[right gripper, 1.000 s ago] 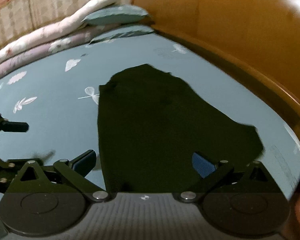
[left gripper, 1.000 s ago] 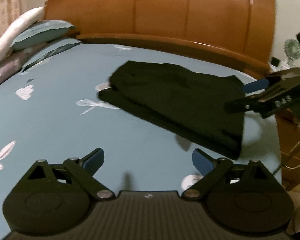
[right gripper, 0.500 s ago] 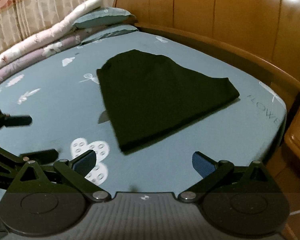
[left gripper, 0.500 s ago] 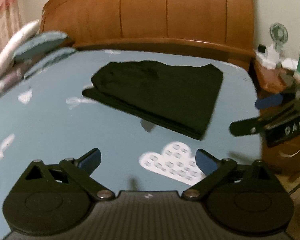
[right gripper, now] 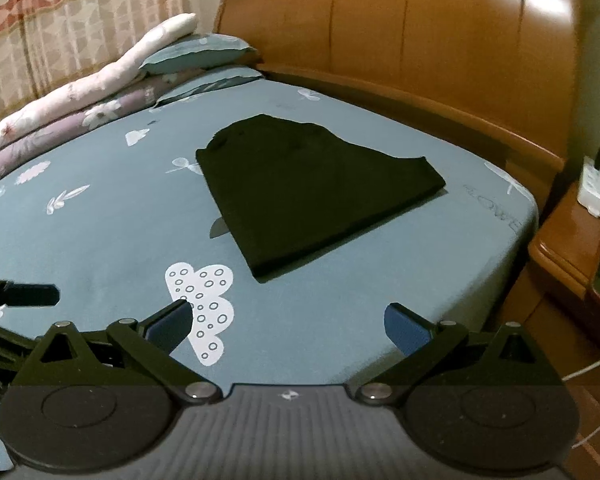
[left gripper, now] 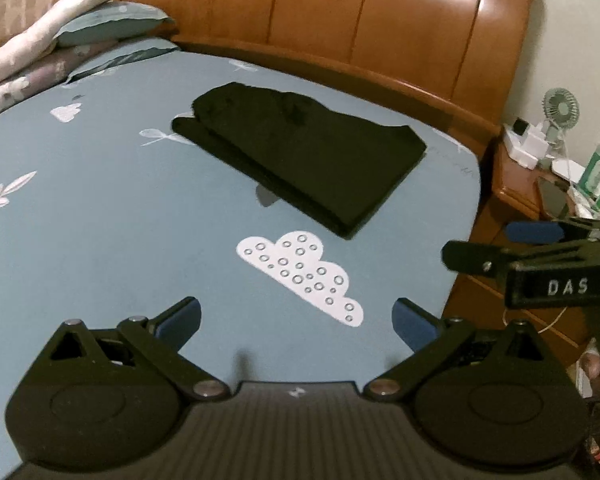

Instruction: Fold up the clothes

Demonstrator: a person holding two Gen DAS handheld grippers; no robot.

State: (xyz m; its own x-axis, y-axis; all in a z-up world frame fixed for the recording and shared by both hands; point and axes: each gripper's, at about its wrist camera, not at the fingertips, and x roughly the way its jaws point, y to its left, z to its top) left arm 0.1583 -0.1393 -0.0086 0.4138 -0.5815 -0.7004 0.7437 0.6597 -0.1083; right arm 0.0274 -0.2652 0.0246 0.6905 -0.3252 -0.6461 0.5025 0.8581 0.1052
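Left wrist view: both grippers' jaws apart, empty, now farther from folded black garment

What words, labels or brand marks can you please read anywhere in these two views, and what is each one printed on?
"DAS": white letters on the side of the right gripper, seen from the left wrist view.
"LOVE": faint grey print on the blue bedsheet near its corner.
Small white lettering on the left gripper: too cut off and blurred to read.

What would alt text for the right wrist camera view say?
A folded black garment lies on a blue bed sheet with a white cloud print, below a wooden headboard. The right gripper, fingers open and empty, is in the foreground; pillows sit far left.
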